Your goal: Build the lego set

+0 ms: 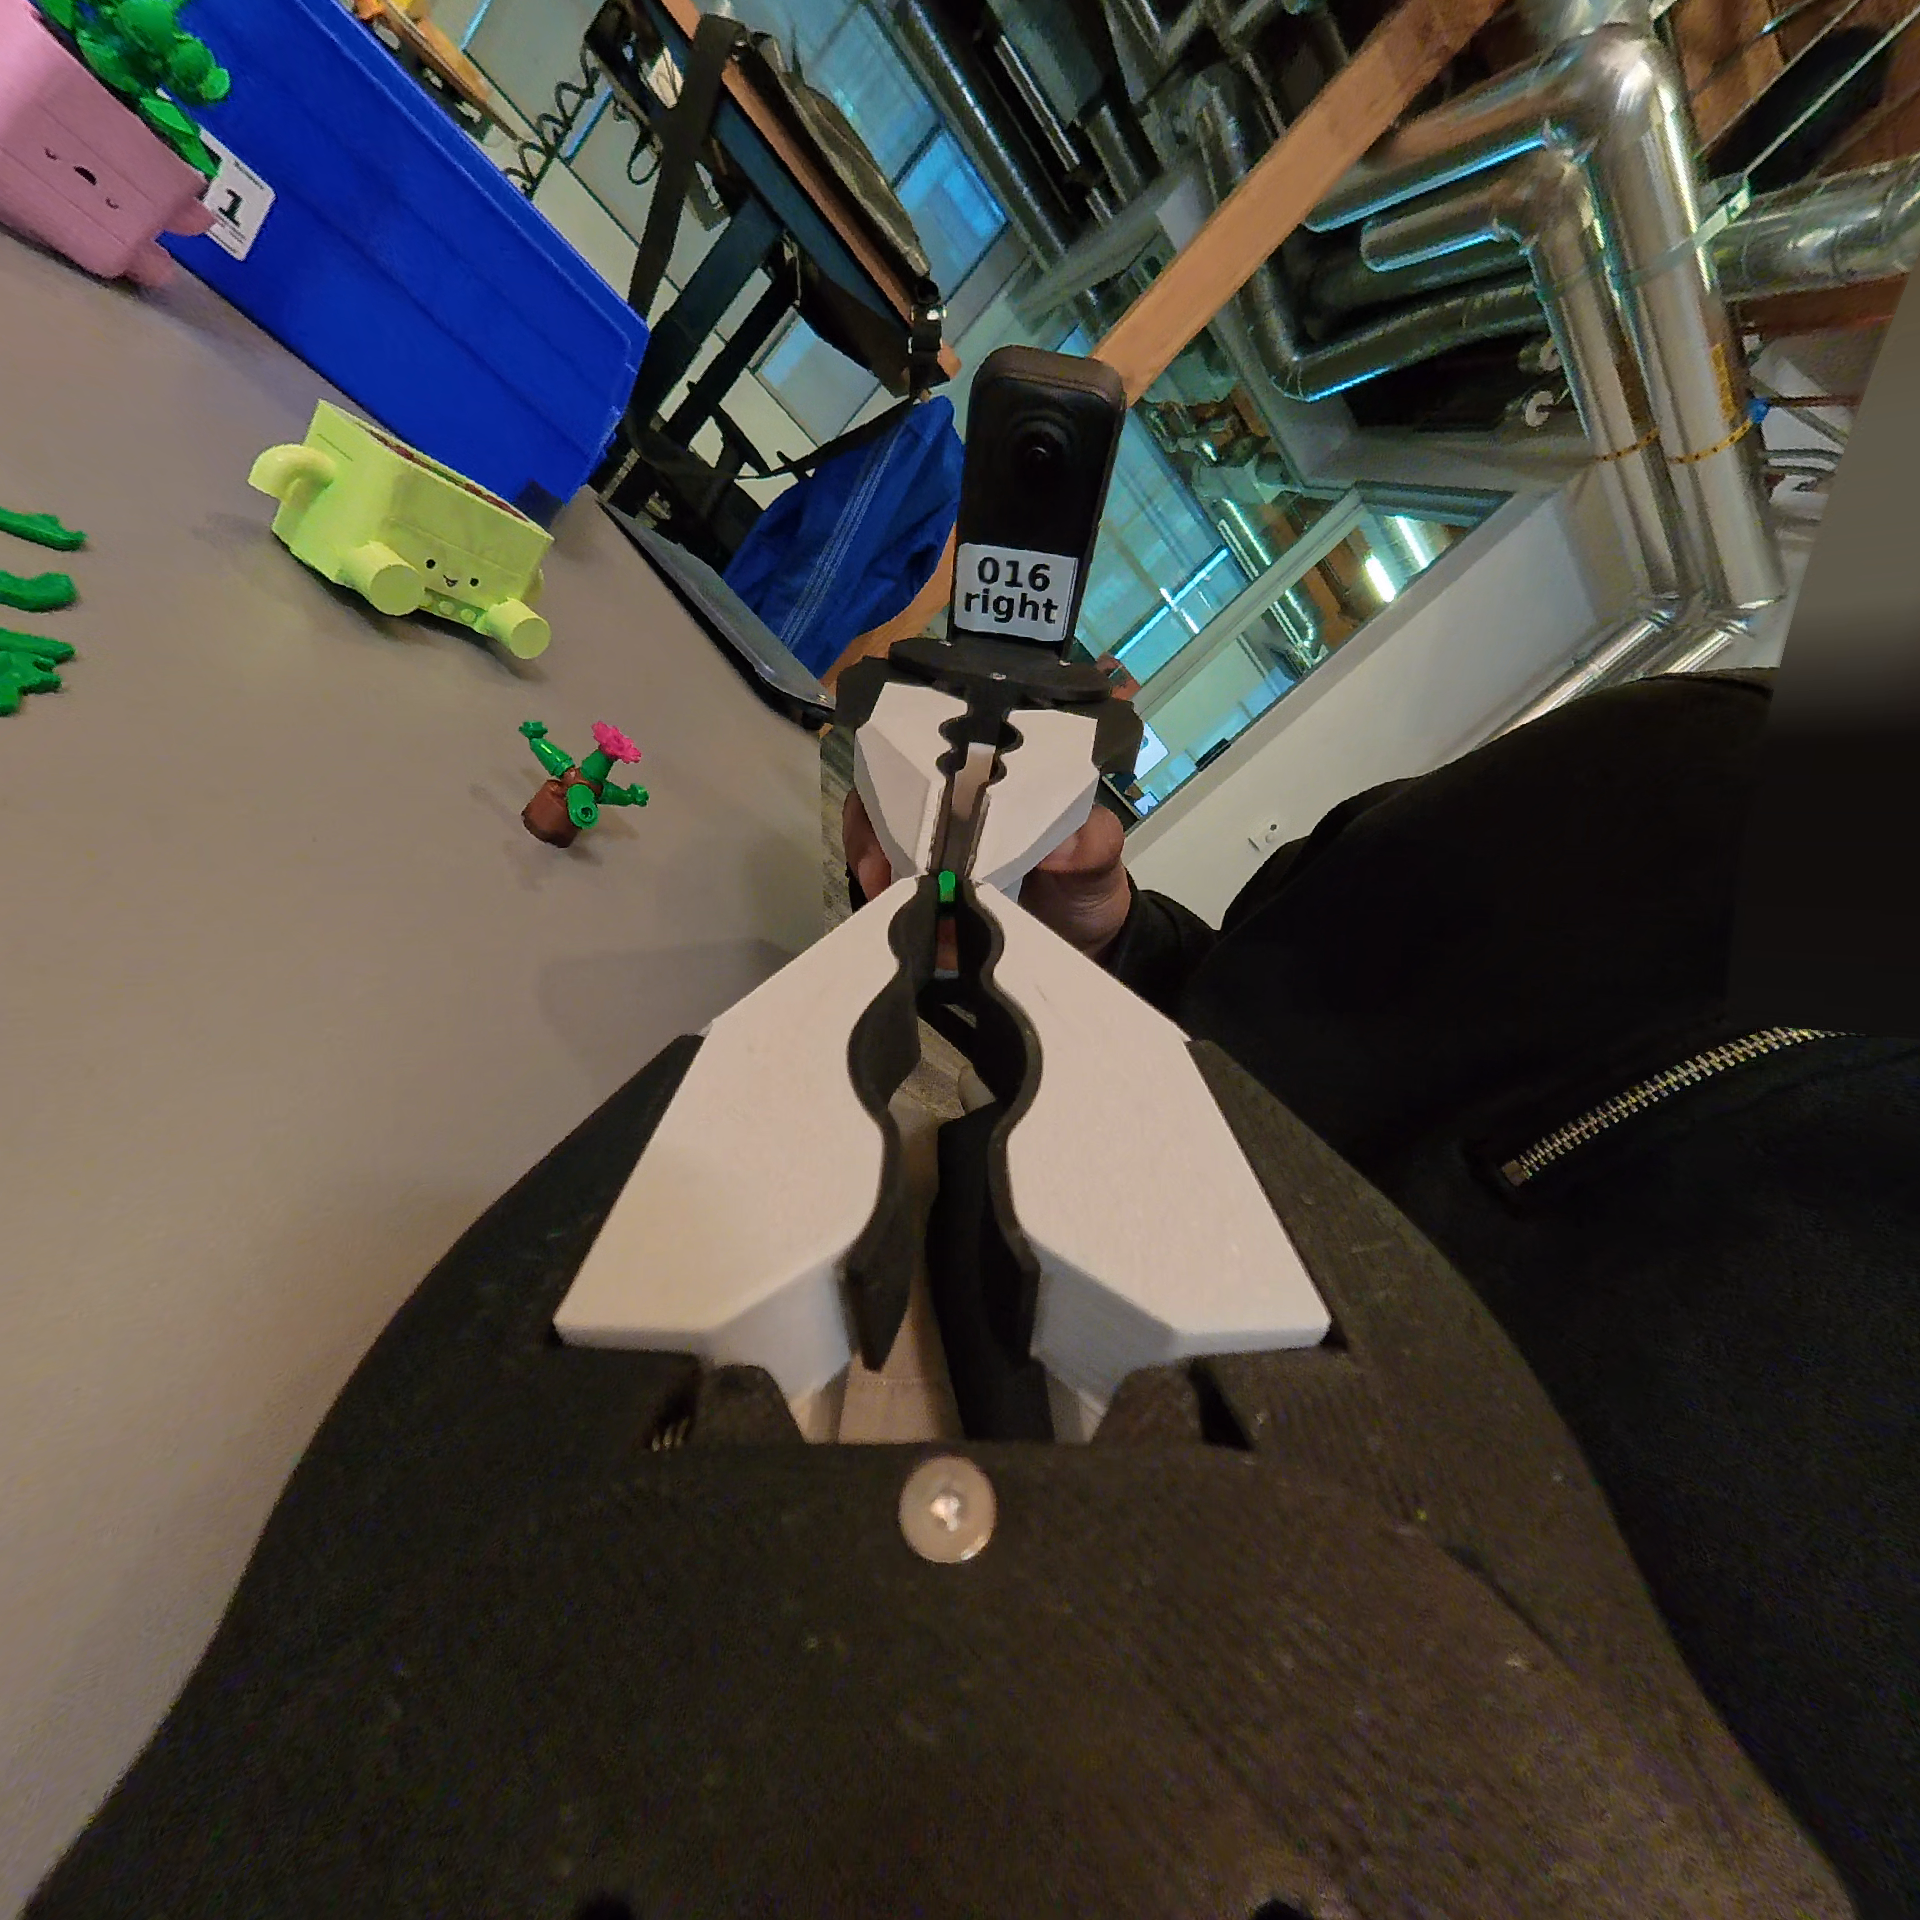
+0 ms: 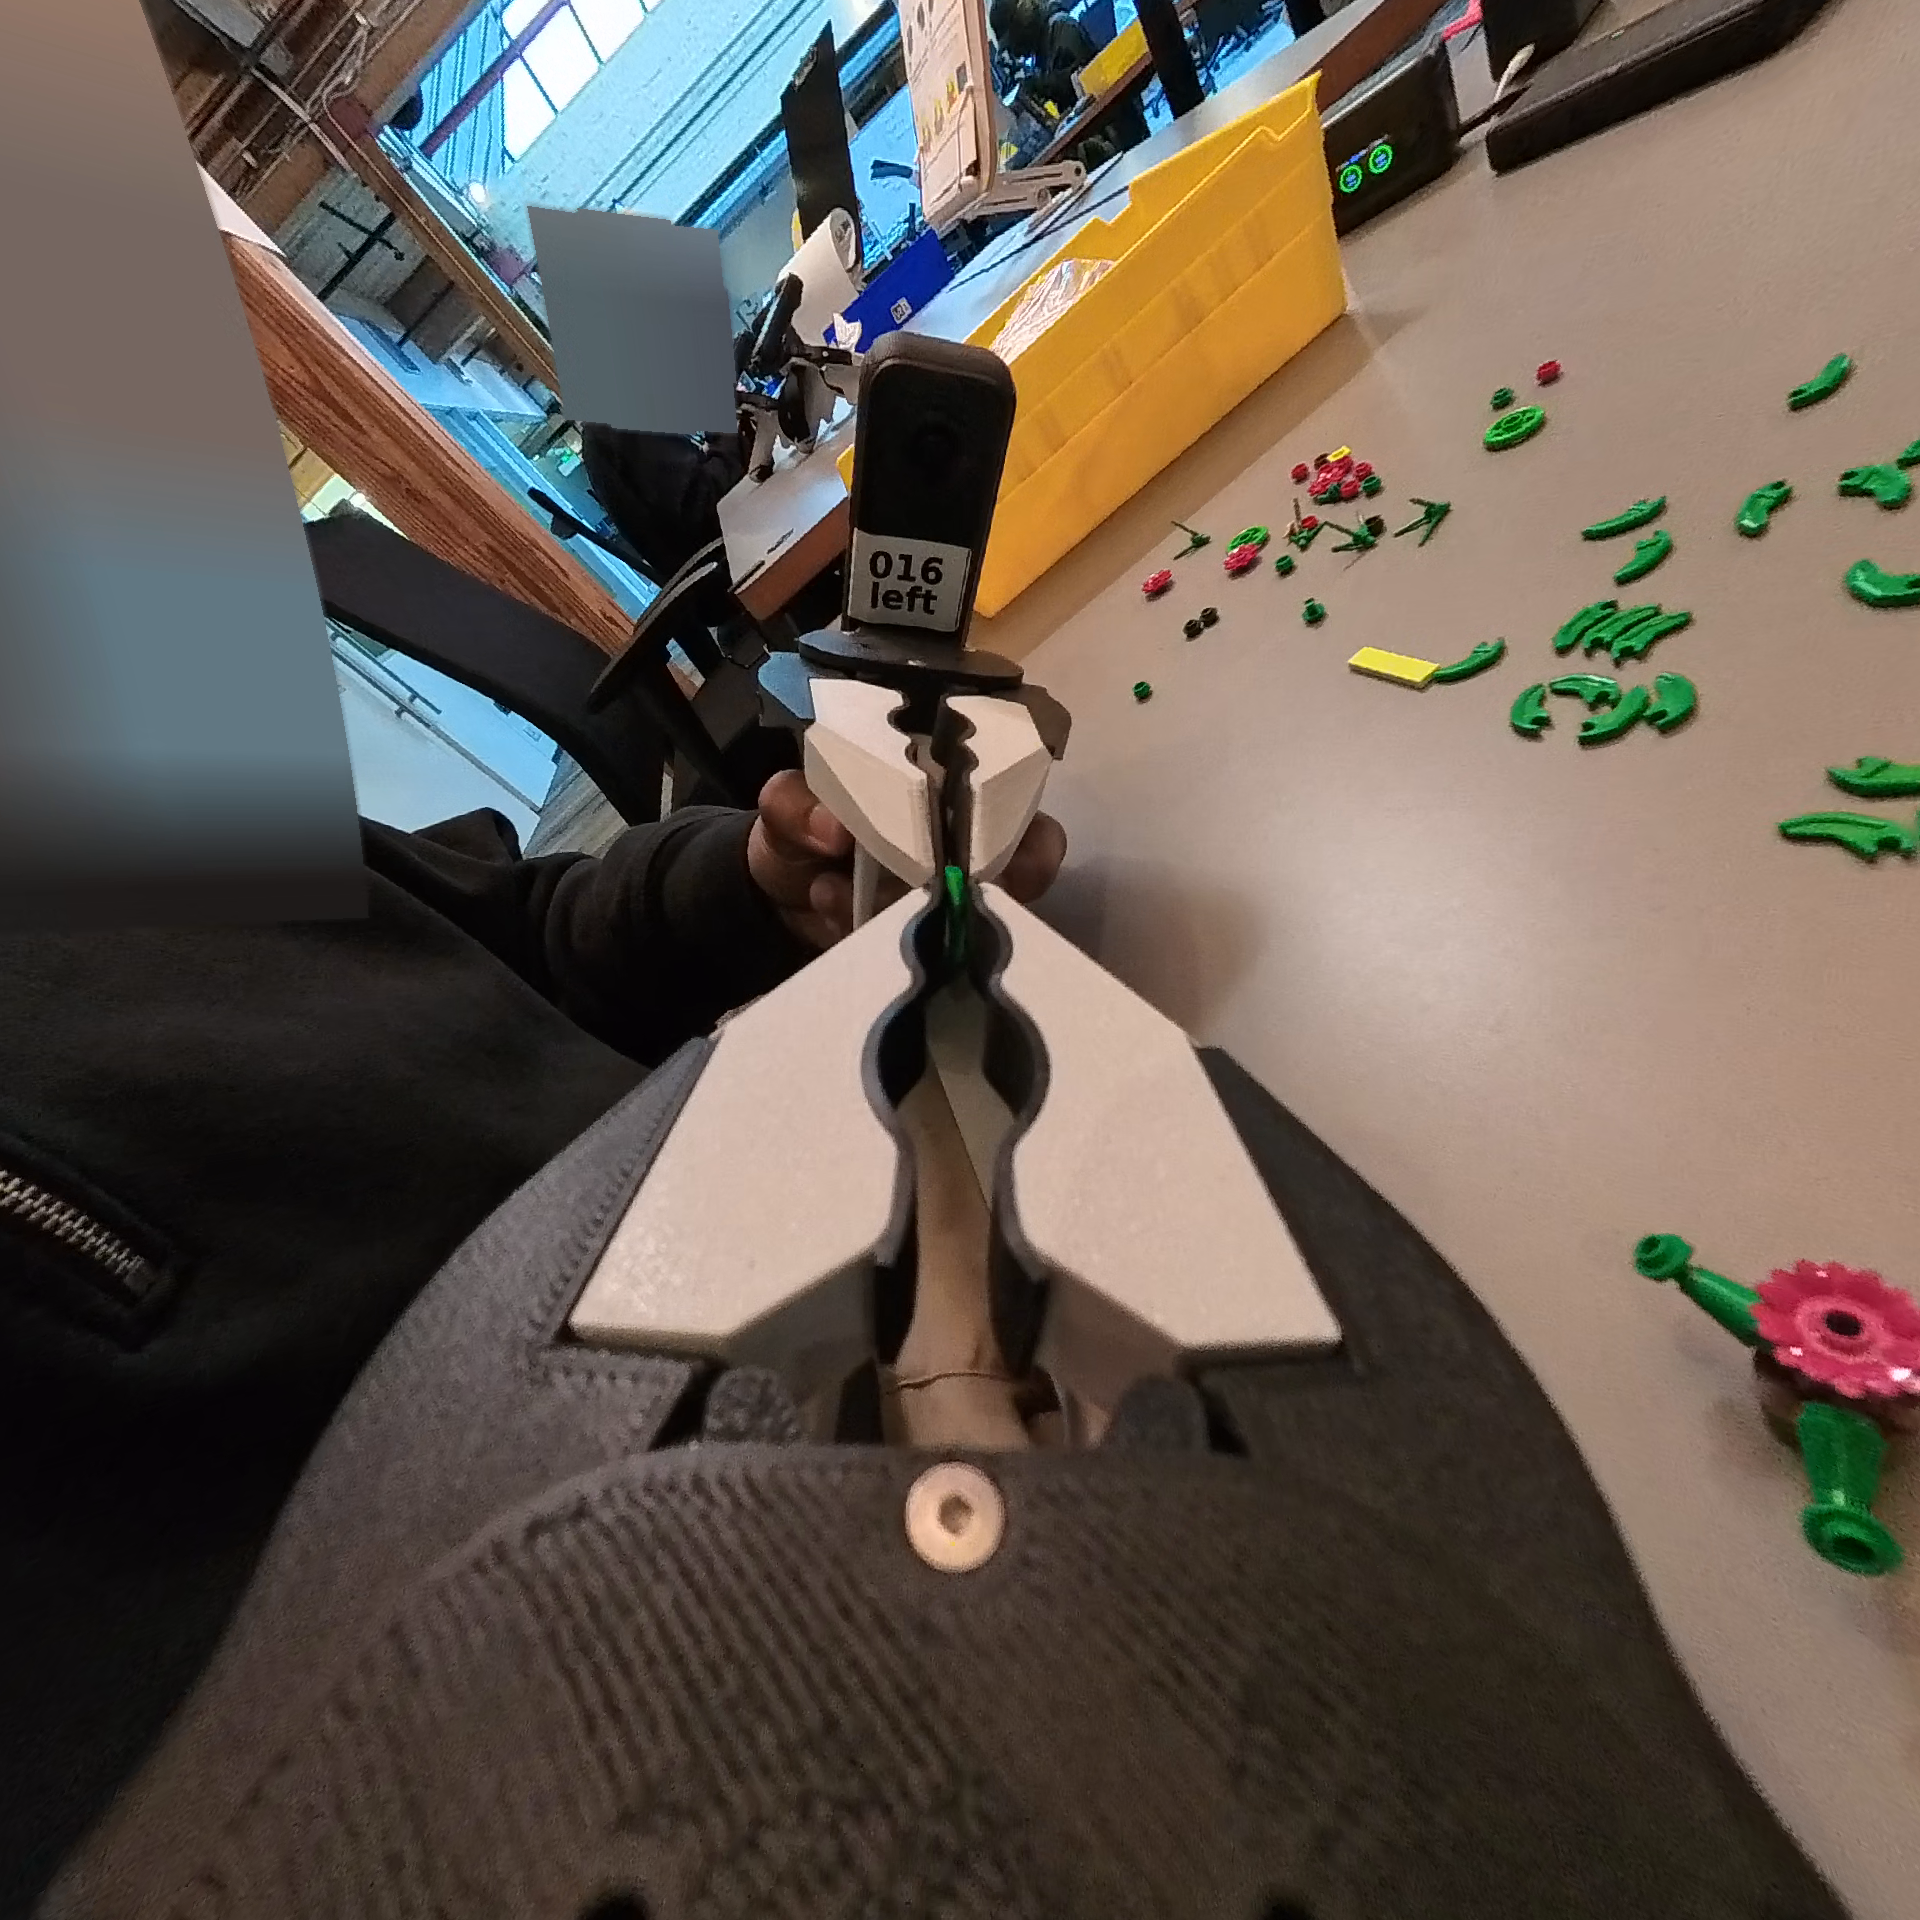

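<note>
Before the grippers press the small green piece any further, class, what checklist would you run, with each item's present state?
1. Left gripper shut on the green piece: ok.
2. Right gripper shut on the same piece: ok.
3. Tips meeting head-on: ok.
4. Piece fully seated: cannot tell, mostly hidden.
5. Flower stem assembly lying clear on the table: ok.

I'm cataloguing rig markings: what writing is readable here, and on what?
I won't quote writing; its bearers:
White sticker on the black camera atop the right gripper.
White sticker on the black camera atop the left gripper.
White tag on the blue plastic bin.
Pale poster behind the yellow plastic bin: too small.
</note>
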The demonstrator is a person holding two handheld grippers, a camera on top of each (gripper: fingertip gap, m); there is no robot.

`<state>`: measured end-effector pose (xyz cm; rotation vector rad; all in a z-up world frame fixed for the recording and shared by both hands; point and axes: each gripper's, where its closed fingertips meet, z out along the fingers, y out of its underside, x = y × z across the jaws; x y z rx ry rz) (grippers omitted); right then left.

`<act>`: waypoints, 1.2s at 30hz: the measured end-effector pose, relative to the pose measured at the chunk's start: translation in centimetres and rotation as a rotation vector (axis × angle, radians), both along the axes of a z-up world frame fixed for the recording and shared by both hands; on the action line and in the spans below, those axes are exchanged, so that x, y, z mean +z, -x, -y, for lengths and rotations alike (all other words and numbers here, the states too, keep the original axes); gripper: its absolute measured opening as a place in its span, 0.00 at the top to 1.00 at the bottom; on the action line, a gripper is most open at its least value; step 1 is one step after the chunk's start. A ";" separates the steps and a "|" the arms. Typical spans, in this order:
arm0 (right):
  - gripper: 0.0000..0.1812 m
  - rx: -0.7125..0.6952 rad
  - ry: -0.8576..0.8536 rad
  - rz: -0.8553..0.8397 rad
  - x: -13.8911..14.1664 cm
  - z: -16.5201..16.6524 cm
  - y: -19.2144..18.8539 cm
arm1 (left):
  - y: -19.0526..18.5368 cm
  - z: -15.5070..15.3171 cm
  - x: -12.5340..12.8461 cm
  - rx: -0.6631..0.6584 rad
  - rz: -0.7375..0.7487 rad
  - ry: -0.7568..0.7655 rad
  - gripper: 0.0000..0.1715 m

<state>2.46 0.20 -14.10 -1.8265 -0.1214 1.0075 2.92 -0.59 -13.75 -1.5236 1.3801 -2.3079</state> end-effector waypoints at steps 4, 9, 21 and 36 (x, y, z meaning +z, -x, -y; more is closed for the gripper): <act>1.00 0.009 0.006 -0.014 0.0 0.1 0.1 | 0.1 0.1 0.0 -0.002 0.003 -0.007 1.00; 1.00 0.002 0.016 0.006 -0.3 0.2 -0.1 | -0.2 0.1 -0.5 0.017 -0.031 -0.037 0.97; 0.99 0.120 0.311 0.651 -8.1 2.7 -0.6 | 0.7 0.8 -8.6 -0.004 -0.402 -0.603 0.94; 0.99 0.269 0.321 0.983 -9.0 2.4 -0.2 | 0.9 1.5 -9.6 -0.006 -0.445 -0.660 0.95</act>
